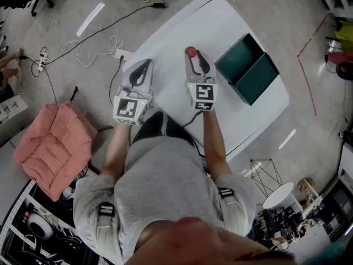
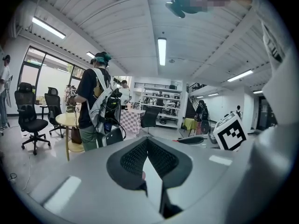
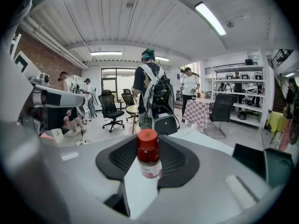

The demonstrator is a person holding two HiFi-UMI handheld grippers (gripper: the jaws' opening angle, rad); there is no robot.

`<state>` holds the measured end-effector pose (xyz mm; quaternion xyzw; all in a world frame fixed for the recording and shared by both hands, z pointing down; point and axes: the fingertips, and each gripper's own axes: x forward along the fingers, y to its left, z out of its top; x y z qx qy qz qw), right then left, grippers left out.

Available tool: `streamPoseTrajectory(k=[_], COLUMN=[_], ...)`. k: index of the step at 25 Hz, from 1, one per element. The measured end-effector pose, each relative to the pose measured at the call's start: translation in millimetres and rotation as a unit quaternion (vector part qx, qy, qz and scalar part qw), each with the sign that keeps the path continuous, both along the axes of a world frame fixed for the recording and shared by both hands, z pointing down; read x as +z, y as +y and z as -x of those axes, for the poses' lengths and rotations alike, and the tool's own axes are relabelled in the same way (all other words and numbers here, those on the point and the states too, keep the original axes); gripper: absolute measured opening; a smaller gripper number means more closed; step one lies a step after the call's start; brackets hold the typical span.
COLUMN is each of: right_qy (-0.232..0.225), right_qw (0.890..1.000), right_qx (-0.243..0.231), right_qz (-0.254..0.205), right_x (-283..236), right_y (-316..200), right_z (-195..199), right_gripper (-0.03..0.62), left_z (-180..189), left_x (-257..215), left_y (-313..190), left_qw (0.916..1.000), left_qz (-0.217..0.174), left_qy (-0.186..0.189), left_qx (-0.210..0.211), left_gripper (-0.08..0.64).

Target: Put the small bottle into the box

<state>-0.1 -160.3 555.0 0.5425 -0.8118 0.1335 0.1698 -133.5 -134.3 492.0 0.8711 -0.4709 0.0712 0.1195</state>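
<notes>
The small bottle [image 1: 191, 52] has a red cap and a pale label, and it stands upright between the pads of my right gripper [image 1: 194, 58], which is shut on it over the white table [image 1: 182, 26]. In the right gripper view the bottle [image 3: 149, 164] fills the gap between the jaws of the right gripper [image 3: 149, 143]. The dark green open box [image 1: 248, 68] sits on the table just right of the bottle, and its edge [image 3: 268, 164] shows low on the right. My left gripper [image 1: 144, 66] hovers beside the right one, its jaws [image 2: 147, 142] shut with nothing in them.
A pink cushion [image 1: 52, 145] lies on the floor to the left, with cables and a power strip [image 1: 41, 59] beyond it. A white round stool [image 1: 281, 195] stands at lower right. Several people, office chairs and shelves fill the room behind the table.
</notes>
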Motion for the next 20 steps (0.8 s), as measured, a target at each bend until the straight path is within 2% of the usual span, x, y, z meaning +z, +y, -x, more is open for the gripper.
streamPoseTrajectory(k=[8, 20], right_qy=[0.006, 0.012], right_qw=[0.999, 0.995], right_qx=[0.034, 0.091], right_qz=[-0.026, -0.046], right_x=[-35, -61], right_y=[14, 27], right_z=[-20, -72], right_gripper=[0.137, 0.137], left_z=[-17, -65], left_x=[-23, -47], left_y=[8, 5], left_qw=[0.9993, 0.9953], left_qz=[-0.019, -0.044], left_qy=[0.006, 0.007], left_qx=[0.032, 0.086], left_gripper=[0.012, 0.012])
